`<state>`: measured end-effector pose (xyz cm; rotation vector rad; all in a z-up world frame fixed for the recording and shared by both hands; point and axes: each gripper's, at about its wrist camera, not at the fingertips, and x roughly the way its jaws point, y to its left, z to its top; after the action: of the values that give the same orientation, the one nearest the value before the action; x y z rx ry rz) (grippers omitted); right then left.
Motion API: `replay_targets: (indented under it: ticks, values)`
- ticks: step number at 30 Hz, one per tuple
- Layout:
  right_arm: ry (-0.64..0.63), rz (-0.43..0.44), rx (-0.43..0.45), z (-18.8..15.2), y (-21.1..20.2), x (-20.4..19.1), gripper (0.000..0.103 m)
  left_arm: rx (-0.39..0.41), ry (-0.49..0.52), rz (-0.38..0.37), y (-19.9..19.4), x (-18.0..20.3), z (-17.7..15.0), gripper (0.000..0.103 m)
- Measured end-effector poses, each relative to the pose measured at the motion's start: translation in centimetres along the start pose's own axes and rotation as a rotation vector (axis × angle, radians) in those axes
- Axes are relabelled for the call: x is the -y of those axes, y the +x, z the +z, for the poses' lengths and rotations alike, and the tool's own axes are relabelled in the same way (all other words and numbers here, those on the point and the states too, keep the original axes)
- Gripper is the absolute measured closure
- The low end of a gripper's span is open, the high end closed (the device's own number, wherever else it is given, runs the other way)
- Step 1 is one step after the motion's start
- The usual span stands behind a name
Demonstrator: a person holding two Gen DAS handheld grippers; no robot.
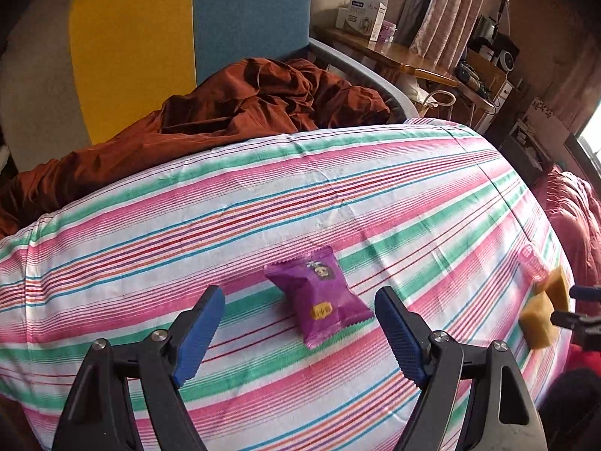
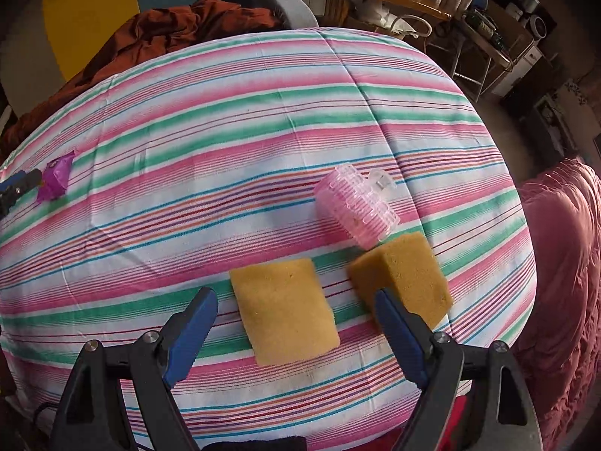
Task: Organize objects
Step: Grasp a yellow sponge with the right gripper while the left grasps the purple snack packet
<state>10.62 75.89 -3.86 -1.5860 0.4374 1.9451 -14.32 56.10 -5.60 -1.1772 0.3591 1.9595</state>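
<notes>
I hold my left gripper (image 1: 300,319) above the striped bedspread (image 1: 263,195), its two blue pads spread apart with nothing pressed between them; the purple snack packet (image 1: 319,297) lies flat on the cloth in the gap, clear of both pads. From my right wrist view the same packet sits well over toward the bedspread's left edge, with the tip of my left tool just beside it. My right gripper (image 2: 296,308) also stands apart and grips nothing. Between its pads lies a flat tan sponge (image 2: 283,310), resting on the cloth near the bedspread's front edge, touching neither pad as far as I can tell. A second tan sponge (image 2: 407,274) sits just to the right of the first, tilted up on one side, and my right-hand pad crosses in front of its lower left corner; whether it touches there I cannot tell. A pink plastic hair clip (image 2: 355,206) lies just behind that second sponge, its lower end meeting the sponge's top corner. These three things cluster near the bedspread's right front corner, well apart from the packet. At the far edge of the bedspread a rust-brown blanket (image 1: 244,101) is bunched against a yellow and blue headboard (image 1: 188,37), and a pink quilt (image 2: 563,263) hangs off to the right.
</notes>
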Motion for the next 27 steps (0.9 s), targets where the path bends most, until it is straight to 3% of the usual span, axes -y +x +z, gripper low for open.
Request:
replay_targets:
  ticks: [6,8,9,10,14,20,27]
  values:
    - [0.002,-0.022,-0.050,-0.1,1.8,0.1,0.018,-0.032,0.003,0.022,2.9,1.2,1.0,0.020]
    - [0.001,-0.005,-0.075,-0.3,2.6,0.2,0.024,-0.056,0.009,0.027,4.0,1.3,1.0,0.030]
    - [-0.004,0.009,-0.082,-0.4,2.8,0.1,0.034,-0.070,0.011,0.028,4.5,1.2,0.8,0.047]
    - [-0.004,0.027,-0.078,-0.5,2.8,0.0,0.045,-0.062,0.013,0.025,4.6,1.0,0.6,0.048]
    - [-0.062,0.008,-0.060,-0.7,2.1,-1.5,0.050,-0.031,0.038,0.013,3.5,0.6,-0.6,0.051]
    - [-0.175,0.094,-0.027,-0.3,0.1,-6.9,0.050,-0.016,0.007,0.027,0.8,-2.0,-4.1,0.051]
    - [-0.319,0.182,-0.020,-0.4,-0.7,-17.0,0.050,-0.002,-0.048,0.079,-3.5,-5.1,-9.8,0.051]
